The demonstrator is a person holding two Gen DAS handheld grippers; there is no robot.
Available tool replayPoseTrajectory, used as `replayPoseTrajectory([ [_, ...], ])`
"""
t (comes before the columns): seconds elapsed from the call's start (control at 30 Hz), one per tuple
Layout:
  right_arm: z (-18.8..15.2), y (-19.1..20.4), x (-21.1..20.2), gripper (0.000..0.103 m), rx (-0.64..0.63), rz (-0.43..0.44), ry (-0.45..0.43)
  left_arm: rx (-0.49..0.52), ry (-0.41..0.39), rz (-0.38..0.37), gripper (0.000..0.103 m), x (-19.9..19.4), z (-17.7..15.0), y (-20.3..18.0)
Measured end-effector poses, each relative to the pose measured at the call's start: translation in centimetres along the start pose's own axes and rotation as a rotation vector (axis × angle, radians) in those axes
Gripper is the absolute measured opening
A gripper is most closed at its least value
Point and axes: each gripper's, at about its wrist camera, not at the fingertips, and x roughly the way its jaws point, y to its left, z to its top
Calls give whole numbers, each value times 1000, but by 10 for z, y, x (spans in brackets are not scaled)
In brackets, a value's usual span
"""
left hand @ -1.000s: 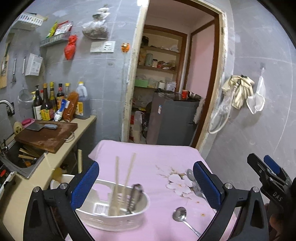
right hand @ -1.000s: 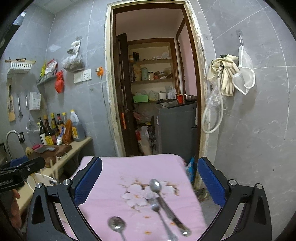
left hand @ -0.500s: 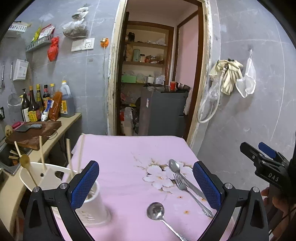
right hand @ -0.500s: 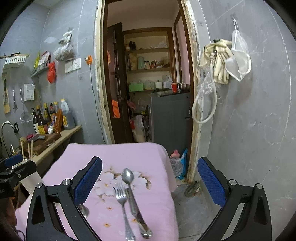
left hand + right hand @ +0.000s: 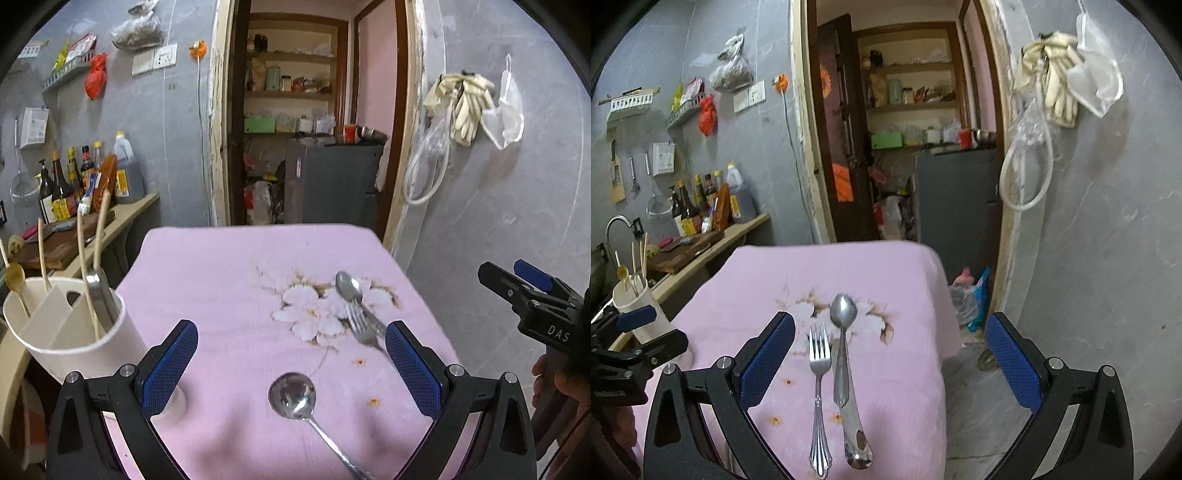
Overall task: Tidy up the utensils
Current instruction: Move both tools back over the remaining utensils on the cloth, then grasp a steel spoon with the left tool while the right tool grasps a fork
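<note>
Since half a second ago my left gripper (image 5: 291, 363) has closed in on the ladle (image 5: 293, 394), whose bowl now lies between its wide-open, empty jaws, while the holder (image 5: 85, 339) stands at the cloth's (image 5: 221, 266) left edge with chopsticks (image 5: 92, 236) upright in it. My right gripper (image 5: 890, 360), likewise open and empty, hovers over the fork (image 5: 819, 384) and spoon (image 5: 843, 332), which lie side by side on a knife (image 5: 854, 428).
</note>
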Motion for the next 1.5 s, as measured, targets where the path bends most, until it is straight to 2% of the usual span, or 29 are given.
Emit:
replayPoseTrajectory([
  [0.27, -19, -3, 38, 101, 1, 76, 83, -43, 94, 28, 102, 29, -17, 7],
  [0.57, -30, 3, 83, 101, -15, 177, 168, -69, 159, 44, 102, 55, -29, 14],
  [0.73, -29, 4, 102, 95, -40, 225, 202, -96, 179, 26, 100, 63, -31, 17],
  [0.87, -25, 7, 126, 90, -55, 264, 239, -110, 214, 4, 84, 73, -34, 18],
  [1.1, -27, 20, 153, 69, -131, 325, 297, -149, 268, -30, 54, 85, -39, 23],
  [1.3, -29, 23, 167, 65, -148, 353, 341, -178, 280, -62, 35, 88, -42, 26],
  [1.4, -31, 22, 170, 65, -149, 360, 349, -181, 288, -66, 27, 90, -42, 26],
  [1.5, -32, 20, 171, 65, -155, 361, 353, -187, 291, -66, 27, 90, -41, 25],
])
